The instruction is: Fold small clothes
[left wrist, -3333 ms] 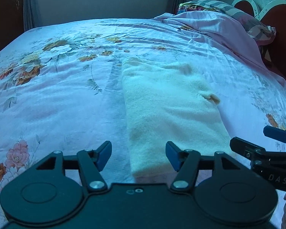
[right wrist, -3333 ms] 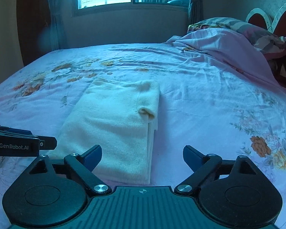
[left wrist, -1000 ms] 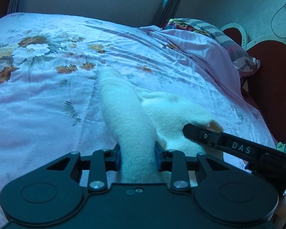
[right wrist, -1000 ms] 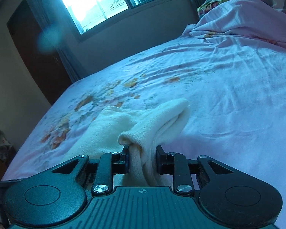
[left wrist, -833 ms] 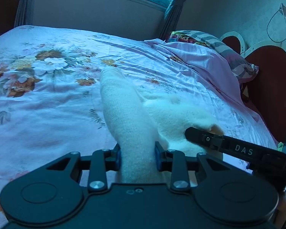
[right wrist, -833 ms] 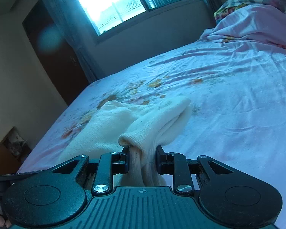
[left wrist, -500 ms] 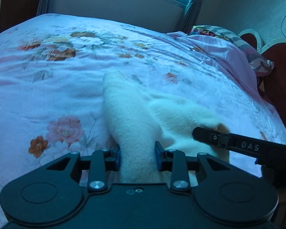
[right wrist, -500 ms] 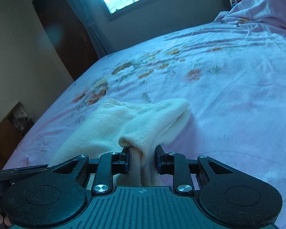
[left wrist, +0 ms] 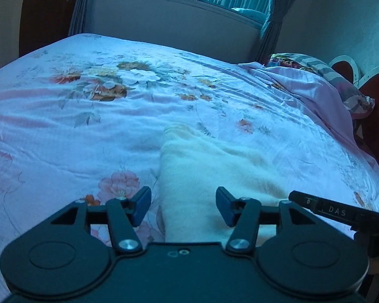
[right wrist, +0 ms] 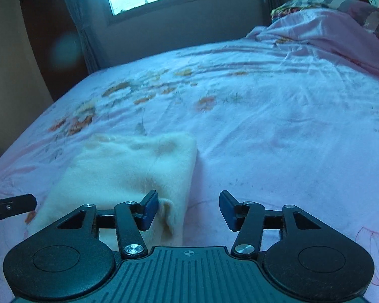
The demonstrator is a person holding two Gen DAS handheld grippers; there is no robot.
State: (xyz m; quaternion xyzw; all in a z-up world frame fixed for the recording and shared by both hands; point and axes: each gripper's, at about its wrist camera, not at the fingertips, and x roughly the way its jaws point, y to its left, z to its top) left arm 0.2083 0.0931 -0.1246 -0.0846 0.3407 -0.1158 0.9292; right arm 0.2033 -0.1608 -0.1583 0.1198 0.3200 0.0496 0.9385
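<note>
A cream knitted garment (left wrist: 202,171) lies folded and flat on the bed. In the left wrist view its near left edge runs between the fingers of my left gripper (left wrist: 183,208), whose jaws are opening; neither blue pad presses on the cloth. In the right wrist view the garment (right wrist: 128,171) has its right edge just inside the left pad of my right gripper (right wrist: 188,209). That gripper's jaws are opening too and grip nothing. Each view also shows a finger of the other gripper, the right one (left wrist: 336,210) and the left one (right wrist: 10,205).
The bed's pink floral sheet (left wrist: 113,131) spreads around the garment. A bunched pink quilt (right wrist: 328,32) and a striped pillow (left wrist: 341,80) lie at the far right by a dark red headboard (left wrist: 376,116). Beyond the bed stand a window wall, curtains and a dark door.
Both grippers were shut on raised folds of the garment; now their jaws stand apart and the cloth has dropped flat on the bed. Both views have swung over the bed.
</note>
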